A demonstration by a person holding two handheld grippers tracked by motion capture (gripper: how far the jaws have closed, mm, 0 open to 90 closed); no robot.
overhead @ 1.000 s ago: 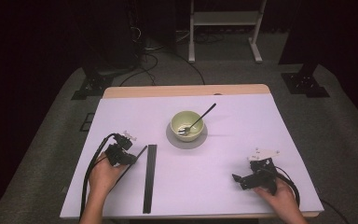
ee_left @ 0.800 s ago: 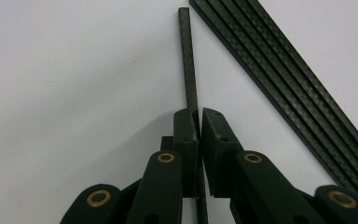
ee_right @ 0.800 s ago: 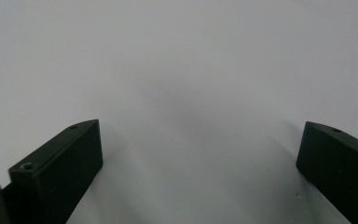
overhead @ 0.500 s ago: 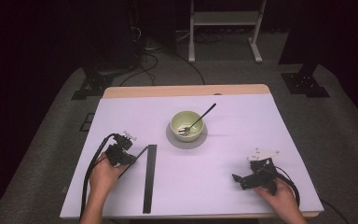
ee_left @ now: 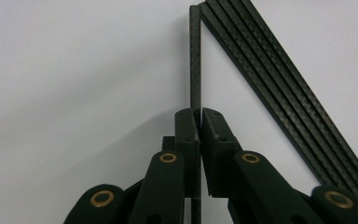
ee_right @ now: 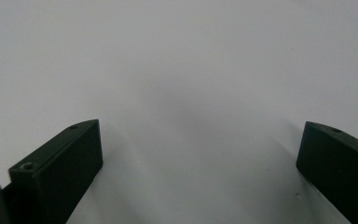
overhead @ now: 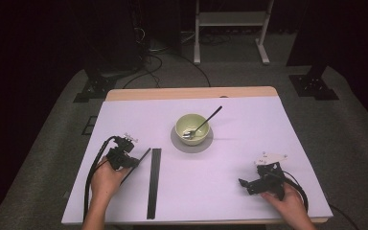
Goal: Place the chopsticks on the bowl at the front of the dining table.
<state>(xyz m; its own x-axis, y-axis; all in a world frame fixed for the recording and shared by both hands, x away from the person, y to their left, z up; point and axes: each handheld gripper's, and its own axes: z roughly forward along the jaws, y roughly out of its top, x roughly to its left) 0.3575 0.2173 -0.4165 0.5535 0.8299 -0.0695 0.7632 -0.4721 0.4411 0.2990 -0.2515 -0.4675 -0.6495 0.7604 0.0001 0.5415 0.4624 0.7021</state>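
Our grippers are matte black: the left gripper (ee_left: 199, 122) shows brass pivot rivets and small screws, the right gripper (overhead: 250, 183) a grey three-cornered plate and looping black cable

Your left hand (overhead: 106, 177) rests low on the table's near left, its black two-jaw left gripper (ee_left: 199, 122) clamped tight on a thin black carbon-weave strip (ee_left: 195, 56). Your right hand (overhead: 287, 203) rests at the near right, its black two-jaw right gripper (overhead: 243, 183) spread wide, pointing leftward.
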